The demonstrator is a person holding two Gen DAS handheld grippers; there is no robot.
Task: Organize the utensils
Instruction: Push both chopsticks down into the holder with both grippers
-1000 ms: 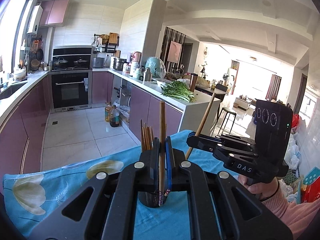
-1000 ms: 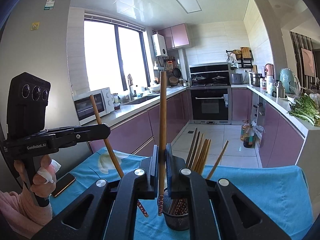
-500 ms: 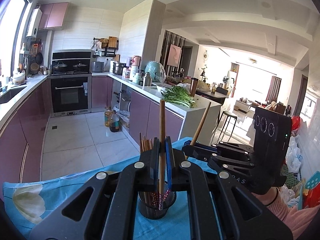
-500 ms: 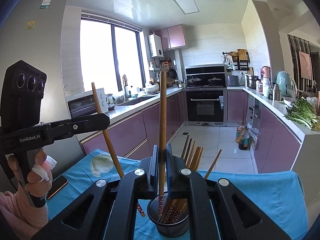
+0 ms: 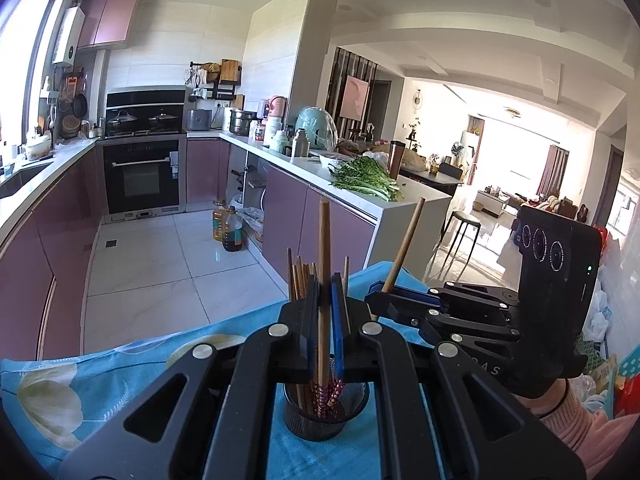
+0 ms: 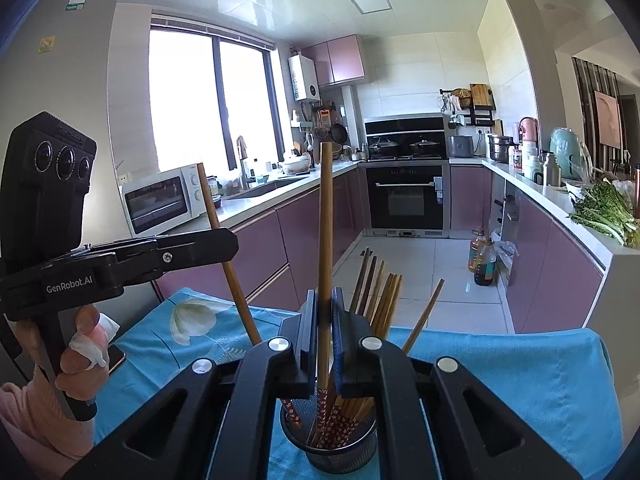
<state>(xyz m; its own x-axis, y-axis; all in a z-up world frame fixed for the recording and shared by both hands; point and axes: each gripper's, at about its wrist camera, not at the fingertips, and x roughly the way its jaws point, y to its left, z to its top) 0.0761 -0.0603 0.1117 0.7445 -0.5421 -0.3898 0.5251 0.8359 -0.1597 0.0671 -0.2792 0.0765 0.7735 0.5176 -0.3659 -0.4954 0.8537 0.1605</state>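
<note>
Most chopsticks already stand in the mesh holder [image 6: 328, 438] on the table [image 6: 520, 380]. Left gripper [image 5: 325, 308] and right gripper [image 6: 325, 312] fingers each clench one chopstick, tips entering the holder; release outstanding

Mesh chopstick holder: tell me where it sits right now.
The mesh chopstick holder stands on the blue cloth at the bottom centre of both wrist views, just below each gripper's jaws, already holding chopsticks.

Table's got a blue floral cloth [image 6: 520, 364] on it, mesh chopstick holder [image 6: 332, 456] near the front, phone [image 6: 116, 356] far left.
</note>
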